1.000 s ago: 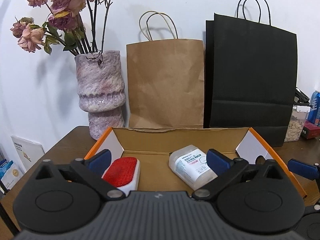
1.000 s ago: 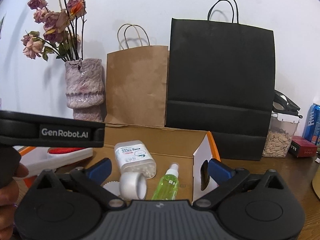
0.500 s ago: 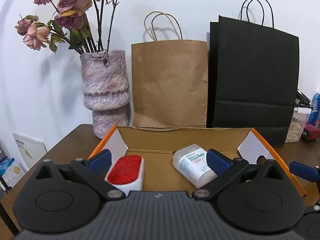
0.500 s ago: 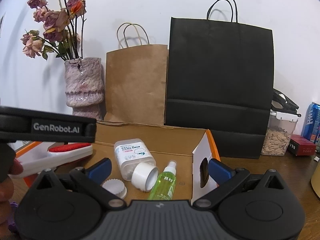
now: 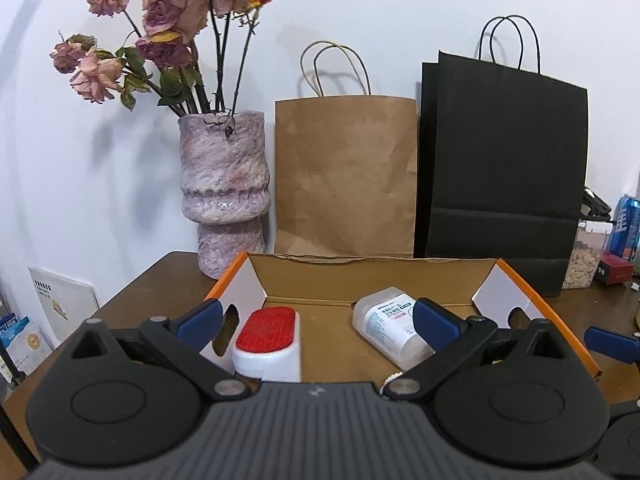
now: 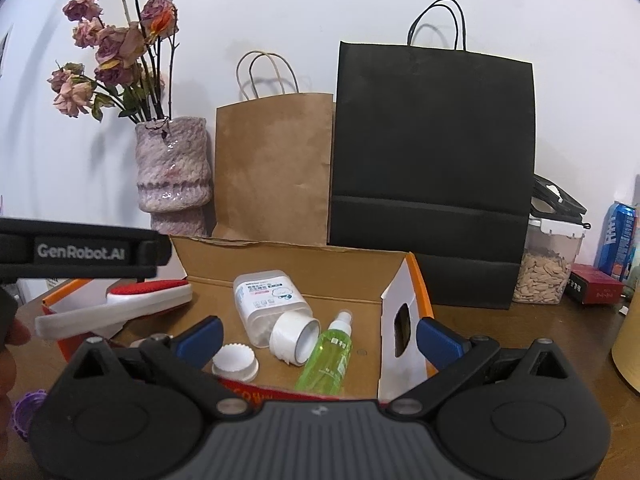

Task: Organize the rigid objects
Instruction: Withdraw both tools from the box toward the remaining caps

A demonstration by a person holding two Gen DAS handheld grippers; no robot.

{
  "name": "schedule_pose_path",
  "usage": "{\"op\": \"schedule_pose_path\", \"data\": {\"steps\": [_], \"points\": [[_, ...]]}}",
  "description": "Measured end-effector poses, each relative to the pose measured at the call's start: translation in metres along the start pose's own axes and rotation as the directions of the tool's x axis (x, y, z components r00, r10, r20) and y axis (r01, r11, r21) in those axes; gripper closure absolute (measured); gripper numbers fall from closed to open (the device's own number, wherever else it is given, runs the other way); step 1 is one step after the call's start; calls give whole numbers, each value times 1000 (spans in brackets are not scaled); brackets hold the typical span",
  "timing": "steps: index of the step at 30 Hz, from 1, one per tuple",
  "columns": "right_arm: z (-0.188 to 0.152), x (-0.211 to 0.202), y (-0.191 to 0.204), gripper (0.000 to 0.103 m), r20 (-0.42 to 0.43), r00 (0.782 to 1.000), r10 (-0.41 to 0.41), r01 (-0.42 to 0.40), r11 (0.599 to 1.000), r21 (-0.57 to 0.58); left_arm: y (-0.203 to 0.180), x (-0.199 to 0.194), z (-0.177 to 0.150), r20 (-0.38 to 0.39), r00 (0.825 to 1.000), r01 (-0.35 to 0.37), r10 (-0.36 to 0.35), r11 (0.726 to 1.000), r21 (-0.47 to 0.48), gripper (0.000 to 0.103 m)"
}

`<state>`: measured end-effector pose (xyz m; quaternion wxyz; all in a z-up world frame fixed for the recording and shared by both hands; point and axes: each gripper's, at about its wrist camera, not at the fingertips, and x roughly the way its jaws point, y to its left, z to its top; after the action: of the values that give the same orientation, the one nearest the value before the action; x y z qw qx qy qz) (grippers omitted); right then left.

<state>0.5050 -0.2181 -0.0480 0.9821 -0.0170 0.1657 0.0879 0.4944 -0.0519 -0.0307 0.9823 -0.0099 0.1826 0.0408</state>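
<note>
Left hand-held gripper [image 5: 316, 316]: apart | right hand-held gripper [image 6: 318, 334]: apart | lint brush [image 5: 267, 336], bottle [image 6: 326, 362] in box [image 5: 360, 280]

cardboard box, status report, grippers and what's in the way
Left gripper open, right gripper open, both empty. Red-topped white brush resting in orange-edged cardboard box, beside white pill bottle, tape roll, green spray bottle. Nothing blocking.

Open cardboard box [image 6: 320, 268] holding pill bottle [image 6: 268, 300], tape roll [image 6: 294, 338], green spray bottle [image 6: 328, 360]; lint brush [image 6: 116, 304] at 9 o'clock.
</note>
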Motion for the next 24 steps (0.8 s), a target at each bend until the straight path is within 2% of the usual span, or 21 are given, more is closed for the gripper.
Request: {"op": "schedule_pose_path", "data": {"steps": [9, 24], "points": [[-8, -19, 2, 0, 2, 1000, -7, 7, 1000, 0, 13, -16, -9, 1, 1000, -15, 15, 1000, -8, 0], [-28, -62, 11, 0, -12, 1000, -4, 4, 1000, -2, 31, -60, -35, 5, 1000, 9, -9, 1000, 8, 0]]}}
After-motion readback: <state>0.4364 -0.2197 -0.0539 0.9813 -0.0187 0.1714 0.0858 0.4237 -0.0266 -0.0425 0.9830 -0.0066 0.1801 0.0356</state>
